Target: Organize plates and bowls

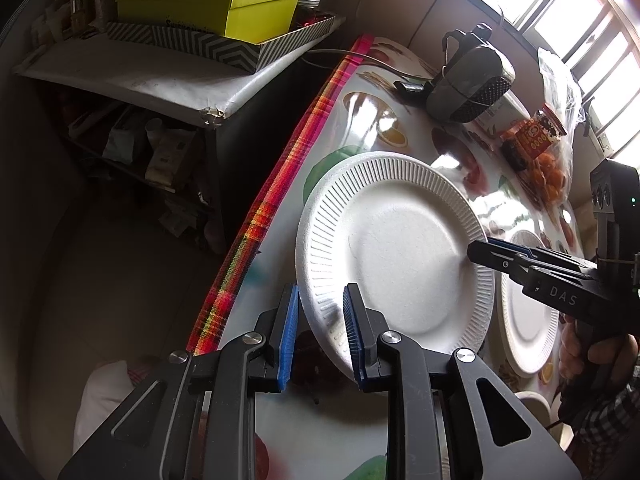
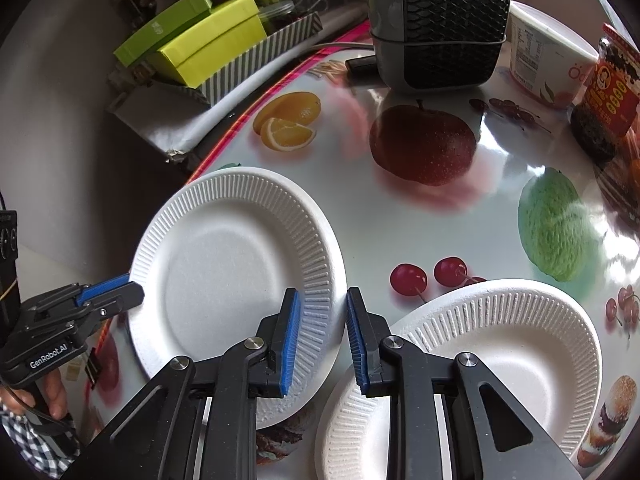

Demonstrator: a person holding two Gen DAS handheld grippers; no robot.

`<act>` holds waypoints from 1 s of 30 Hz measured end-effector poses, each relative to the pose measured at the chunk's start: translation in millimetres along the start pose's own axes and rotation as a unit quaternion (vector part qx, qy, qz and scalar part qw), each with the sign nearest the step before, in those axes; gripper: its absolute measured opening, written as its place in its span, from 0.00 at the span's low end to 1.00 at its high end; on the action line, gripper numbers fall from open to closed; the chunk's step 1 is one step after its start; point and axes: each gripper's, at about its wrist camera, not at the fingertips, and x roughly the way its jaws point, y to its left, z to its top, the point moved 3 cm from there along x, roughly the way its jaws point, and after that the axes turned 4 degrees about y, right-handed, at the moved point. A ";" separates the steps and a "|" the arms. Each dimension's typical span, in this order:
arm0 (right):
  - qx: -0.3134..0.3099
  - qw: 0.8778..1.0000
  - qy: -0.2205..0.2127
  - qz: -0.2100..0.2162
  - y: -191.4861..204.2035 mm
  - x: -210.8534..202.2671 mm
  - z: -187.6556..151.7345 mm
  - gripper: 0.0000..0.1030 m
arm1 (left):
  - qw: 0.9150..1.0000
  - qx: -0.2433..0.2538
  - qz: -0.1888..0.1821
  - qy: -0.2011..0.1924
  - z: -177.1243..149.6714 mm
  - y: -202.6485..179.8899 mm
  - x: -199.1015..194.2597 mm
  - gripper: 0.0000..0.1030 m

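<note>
A white foam plate (image 1: 396,248) with a ribbed rim sits tilted, raised over the fruit-print table; it also shows in the right wrist view (image 2: 224,276). My left gripper (image 1: 320,332) is open, its fingers either side of the plate's near rim. My right gripper (image 2: 322,336) is open around the plate's opposite rim; it shows in the left wrist view (image 1: 492,256) at the plate's right edge. A second white foam plate (image 2: 500,360) lies on the table to the right, also seen in the left wrist view (image 1: 528,320).
A grey speaker-like device (image 2: 440,24), a white tub (image 2: 548,60) and a red-labelled jar (image 2: 608,92) stand at the table's far side. A shelf with green boxes (image 1: 212,4) stands beyond the table's plaid edge (image 1: 256,232). A bag of oranges (image 1: 556,168) lies far right.
</note>
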 end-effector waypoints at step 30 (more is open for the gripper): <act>0.001 0.999 -0.038 -0.003 19.3 -77.8 -46.9 0.22 | 0.998 0.035 -0.010 -0.041 -30.7 -29.3 -68.3 0.23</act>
